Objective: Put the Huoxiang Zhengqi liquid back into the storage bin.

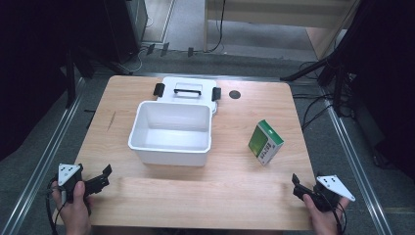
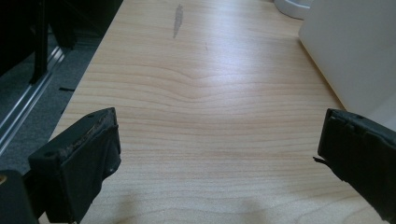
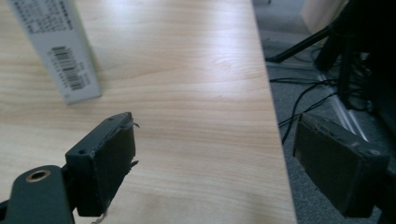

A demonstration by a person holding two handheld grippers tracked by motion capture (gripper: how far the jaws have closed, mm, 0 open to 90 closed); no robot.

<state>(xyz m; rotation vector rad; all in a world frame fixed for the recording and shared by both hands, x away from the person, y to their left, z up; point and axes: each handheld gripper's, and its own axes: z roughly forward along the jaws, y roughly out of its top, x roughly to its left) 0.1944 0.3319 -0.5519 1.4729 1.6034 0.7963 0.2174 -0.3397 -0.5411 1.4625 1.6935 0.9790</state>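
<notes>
Both pairs of jaws stand wide with only bare table [image 1: 230,181] between them. The right gripper [image 3: 215,163] rests at the near right corner, the green box [image 1: 265,142] standing ahead of it, right of the white bin [image 1: 171,147]; its own view shows the box's barcode [image 3: 70,70]. The left gripper [image 2: 219,154] sits near left of the bin, whose side wall fills the right of its view. The high view shows the lid [image 1: 188,88] lying behind the bin.
</notes>
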